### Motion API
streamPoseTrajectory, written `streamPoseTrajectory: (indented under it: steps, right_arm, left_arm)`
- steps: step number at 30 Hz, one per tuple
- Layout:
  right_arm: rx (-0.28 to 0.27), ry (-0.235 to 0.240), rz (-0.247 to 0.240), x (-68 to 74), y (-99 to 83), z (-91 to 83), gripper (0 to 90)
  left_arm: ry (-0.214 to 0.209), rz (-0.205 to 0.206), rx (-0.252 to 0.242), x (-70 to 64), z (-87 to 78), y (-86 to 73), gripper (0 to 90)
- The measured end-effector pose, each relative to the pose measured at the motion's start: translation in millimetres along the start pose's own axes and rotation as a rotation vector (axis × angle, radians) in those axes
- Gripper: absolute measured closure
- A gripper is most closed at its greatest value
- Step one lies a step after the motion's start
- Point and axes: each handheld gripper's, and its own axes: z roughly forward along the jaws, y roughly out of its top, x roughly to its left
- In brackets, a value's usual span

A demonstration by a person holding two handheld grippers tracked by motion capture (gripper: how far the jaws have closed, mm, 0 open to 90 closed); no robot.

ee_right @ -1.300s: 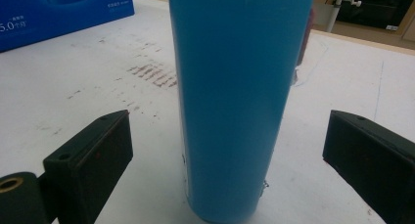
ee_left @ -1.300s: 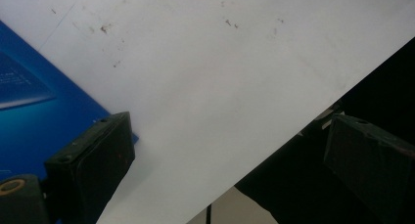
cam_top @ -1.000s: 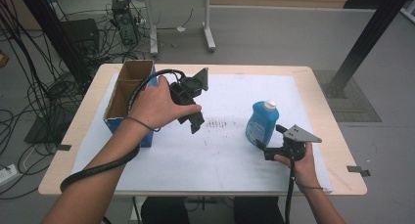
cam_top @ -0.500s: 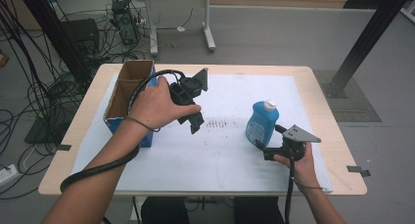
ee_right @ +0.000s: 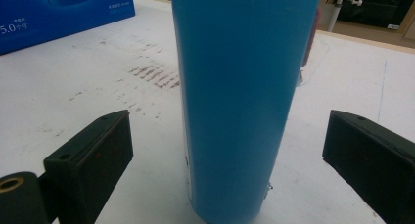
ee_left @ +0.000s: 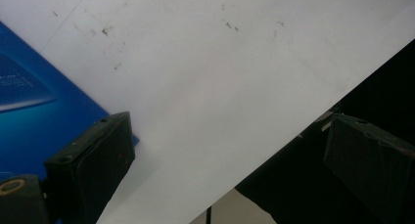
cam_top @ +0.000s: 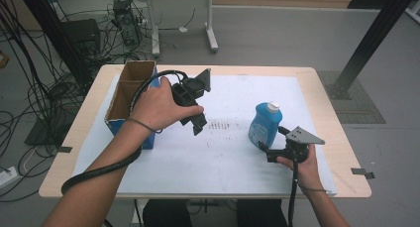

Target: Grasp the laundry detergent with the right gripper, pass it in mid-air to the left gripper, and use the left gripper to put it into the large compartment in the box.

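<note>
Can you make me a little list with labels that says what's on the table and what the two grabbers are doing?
Table cover: white sheet, with dark smudges
Bottle: blue bottle, white cap, standing upright
Box: open blue cardboard box at the table's left
Right hand-held gripper: open, jaws either side of the bottle, not squeezing it
Left hand-held gripper: open, holding nothing, up over the sheet near the box

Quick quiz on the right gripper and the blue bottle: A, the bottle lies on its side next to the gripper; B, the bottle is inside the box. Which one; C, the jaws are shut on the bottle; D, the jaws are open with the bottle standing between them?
D: in the right gripper view the right gripper has its jaws wide apart, and the bottle stands upright between them, untouched.
</note>
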Motion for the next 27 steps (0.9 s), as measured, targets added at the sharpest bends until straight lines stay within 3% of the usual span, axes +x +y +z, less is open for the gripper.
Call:
streamPoseTrajectory:
  steps: [27]
  right_arm:
    - [-0.004, 0.003, 0.011, -1.2, -0.4, -0.5, 4.4]
  left_arm:
    - [0.0, -0.003, 0.004, -0.6, 1.3, -1.0, 5.0]
